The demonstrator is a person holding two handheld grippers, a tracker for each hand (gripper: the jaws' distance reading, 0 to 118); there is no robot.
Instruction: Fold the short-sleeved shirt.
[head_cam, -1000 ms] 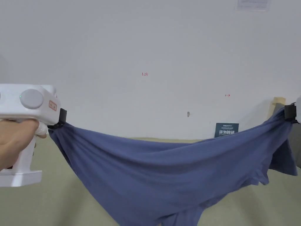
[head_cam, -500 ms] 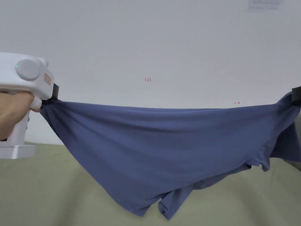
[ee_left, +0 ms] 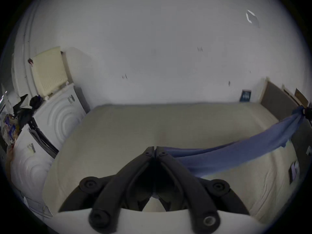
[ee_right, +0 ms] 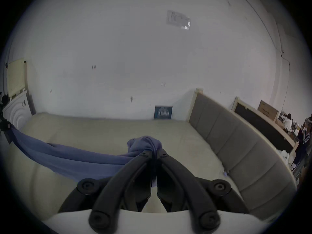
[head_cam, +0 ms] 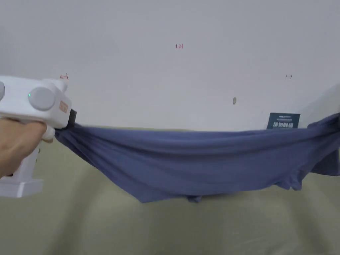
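A blue short-sleeved shirt (head_cam: 199, 159) hangs stretched between my two grippers above the olive bed (head_cam: 166, 225). My left gripper (head_cam: 68, 127) is shut on the shirt's left end at the left of the head view. In the left gripper view its jaws (ee_left: 155, 150) meet on the cloth (ee_left: 228, 155), which runs off to the right. My right gripper (ee_right: 154, 153) is shut on a bunched corner of the shirt (ee_right: 145, 144). The shirt's lower edge sags close to the bed; I cannot tell if it touches.
A white wall stands behind the bed, with a small dark sign (head_cam: 283, 121) at its foot. A grey padded headboard (ee_right: 236, 144) lines the bed's right side. White moulded panels (ee_left: 55, 122) stand at the left. People stand far right (ee_right: 302, 136).
The shirt has come down from a high, wide spread to a low, flatter band near the bed. Both grippers keep their hold. The head camera also tilted down.
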